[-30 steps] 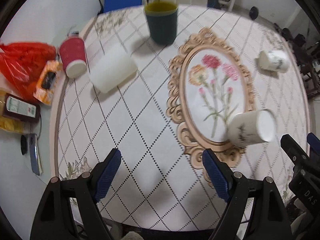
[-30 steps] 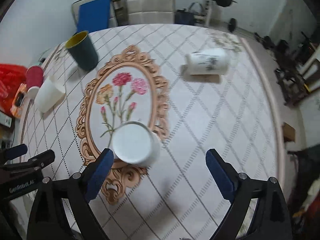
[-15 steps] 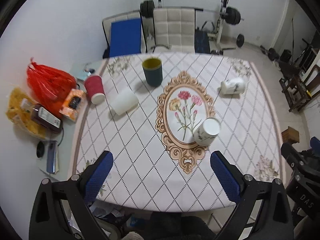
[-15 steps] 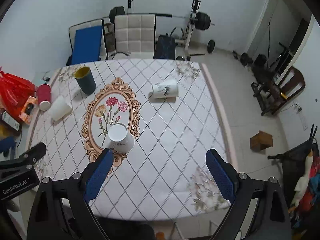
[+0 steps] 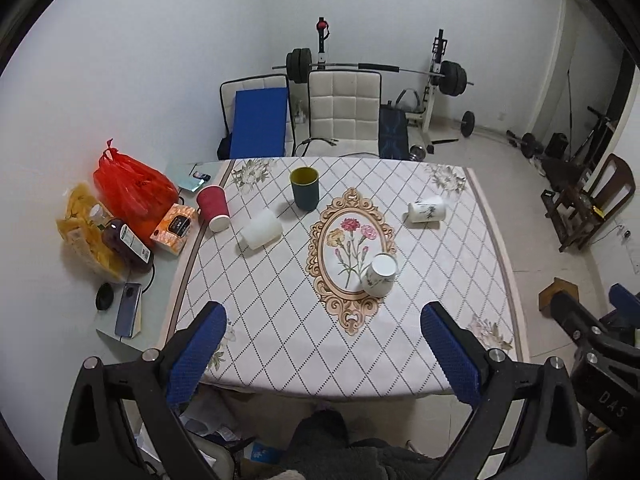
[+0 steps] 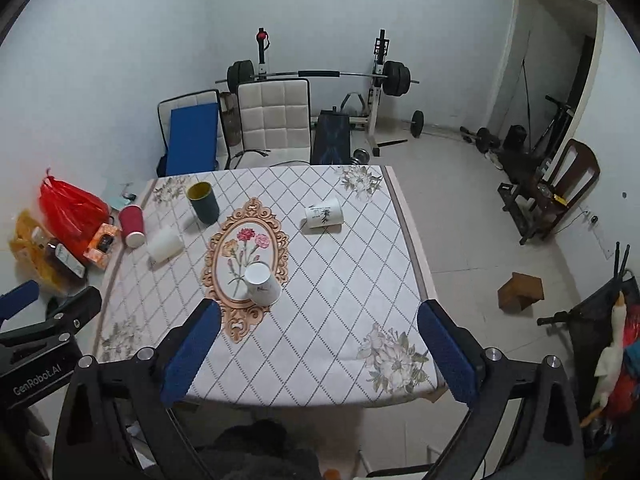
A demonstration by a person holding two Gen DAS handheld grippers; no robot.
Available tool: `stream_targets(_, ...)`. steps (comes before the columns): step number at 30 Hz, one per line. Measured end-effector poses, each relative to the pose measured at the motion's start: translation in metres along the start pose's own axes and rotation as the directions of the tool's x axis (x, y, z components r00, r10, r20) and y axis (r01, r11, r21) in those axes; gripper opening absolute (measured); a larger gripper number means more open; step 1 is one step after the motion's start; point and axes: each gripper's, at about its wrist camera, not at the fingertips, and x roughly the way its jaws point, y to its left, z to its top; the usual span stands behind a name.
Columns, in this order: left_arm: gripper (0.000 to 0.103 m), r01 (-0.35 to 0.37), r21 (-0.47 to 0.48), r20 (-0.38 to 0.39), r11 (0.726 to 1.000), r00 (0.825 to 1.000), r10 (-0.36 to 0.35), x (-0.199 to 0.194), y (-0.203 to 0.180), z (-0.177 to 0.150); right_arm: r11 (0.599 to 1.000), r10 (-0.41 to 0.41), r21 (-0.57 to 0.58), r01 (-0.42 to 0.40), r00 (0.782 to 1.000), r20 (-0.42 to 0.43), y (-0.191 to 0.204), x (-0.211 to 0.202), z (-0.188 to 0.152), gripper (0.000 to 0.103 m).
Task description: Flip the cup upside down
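- Home-gym clutter fills the back of the room now, because both cameras have pulled far back and high above the table [image 5: 280,340] with its diamond-patterned cloth; a second ago they sat low over it.
- Nearest, the left gripper [image 5: 324,354] hangs spread wide with nothing between its blue pads, off the near edge.
- Same story for the right gripper [image 6: 318,352]: jaws wide apart, empty, well clear of every cup.
- Just beyond, the white paper cup with a leaf print [image 5: 379,273] stands mouth-down, flat base up, on the lower right rim of the gold-framed flower medallion [image 5: 349,252].
- That reads as the flip done and released; the retreat looks like a finish, I'd judge.
- Further out: a plain white cup on its side [image 5: 261,229], a red paper cup [image 5: 213,208], a dark green cup with yellow lining [image 5: 305,189] upright, and another printed white cup lying sideways [image 5: 426,209].
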Motion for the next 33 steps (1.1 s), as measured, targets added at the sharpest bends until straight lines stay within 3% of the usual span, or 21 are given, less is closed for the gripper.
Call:
stream_targets(17, 0.100, 0.003, 0.008, 0.024, 1.000, 1.000, -0.004, -0.037, -0.004, -0.009, 1.000, -0.004, -0.025, 0.004, 1.000, 0.031, -0.011, -0.049, -0.004, 0.100)
stream_targets(33, 0.100, 0.009, 0.014, 0.027, 1.000, 1.000, -0.010, -0.042, 0.003, -0.006, 1.000, 0.013, -0.010, -0.013, 0.999, 0.031, -0.008, -0.050, 0.002, 0.100)
